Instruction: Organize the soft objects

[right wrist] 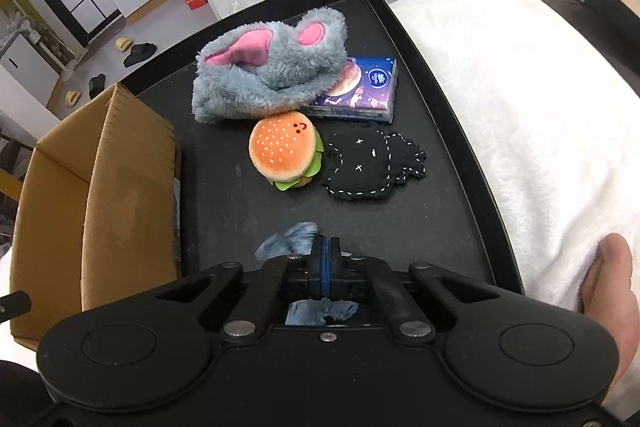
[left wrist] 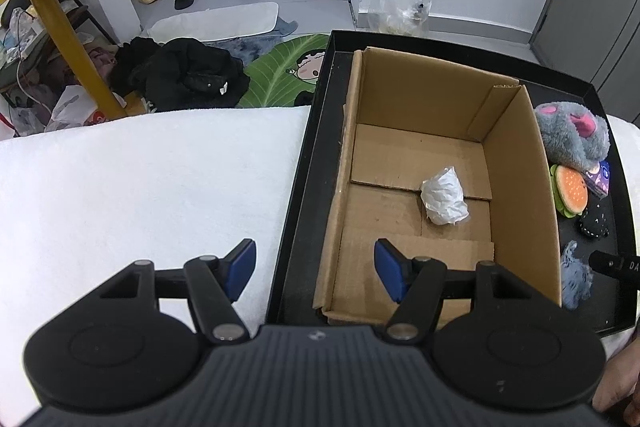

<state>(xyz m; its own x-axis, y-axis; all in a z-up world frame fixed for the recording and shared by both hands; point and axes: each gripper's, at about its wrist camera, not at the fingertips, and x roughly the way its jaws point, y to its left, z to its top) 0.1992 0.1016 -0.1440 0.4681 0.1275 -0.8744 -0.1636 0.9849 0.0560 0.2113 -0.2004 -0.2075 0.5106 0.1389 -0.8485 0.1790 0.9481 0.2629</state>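
Note:
A black tray [left wrist: 304, 187] lies on a white blanket and holds an open cardboard box [left wrist: 420, 155] with a crumpled white paper wad [left wrist: 444, 197] inside. Right of the box are a grey plush with pink ears [right wrist: 272, 67], a burger plush [right wrist: 282, 151], a black stitched felt toy [right wrist: 368, 167] and a printed tissue pack [right wrist: 360, 91]. My right gripper [right wrist: 326, 255] is shut on a small blue-grey cloth [right wrist: 288, 241], just above the tray floor near the box's right wall. My left gripper [left wrist: 316, 267] hangs open and empty over the box's near left corner.
The white blanket [right wrist: 540, 107] spreads on both sides of the tray, and a hand [right wrist: 612, 287] rests on it at the right. Beyond the tray's far edge the floor holds dark clothes [left wrist: 188, 75], slippers and a yellow-legged table [left wrist: 60, 7].

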